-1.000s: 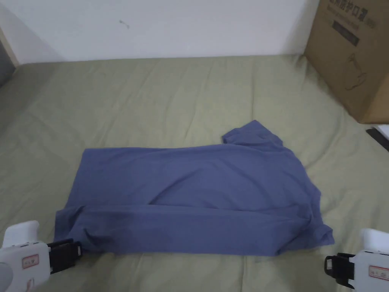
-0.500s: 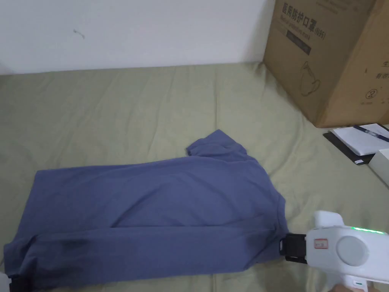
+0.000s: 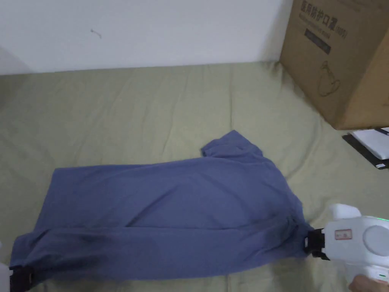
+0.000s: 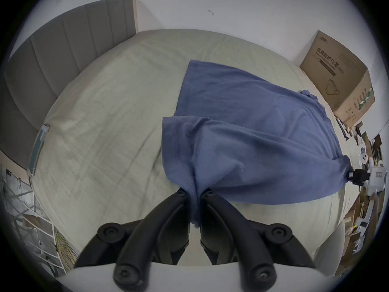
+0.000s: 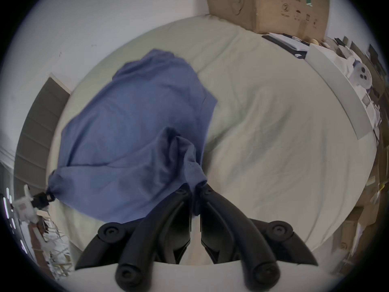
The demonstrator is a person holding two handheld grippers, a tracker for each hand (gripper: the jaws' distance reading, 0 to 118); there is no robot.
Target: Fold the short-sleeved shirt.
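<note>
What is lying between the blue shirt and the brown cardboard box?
Bare olive-green bed sheet separates blue short-sleeved shirt from brown cardboard box, in the head view.

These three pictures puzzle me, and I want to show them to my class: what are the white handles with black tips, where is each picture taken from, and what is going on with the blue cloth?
A person holds a hand-held tool in each hand, with black tongs at its tip. One picture comes from a camera on the person's head; the two round ones come from cameras riding on each tool. A blue short-sleeved shirt lies on a green bed sheet, with a cardboard box at the far right. The left tongs are shut on one near corner of the shirt, the right tongs on the other.
</note>
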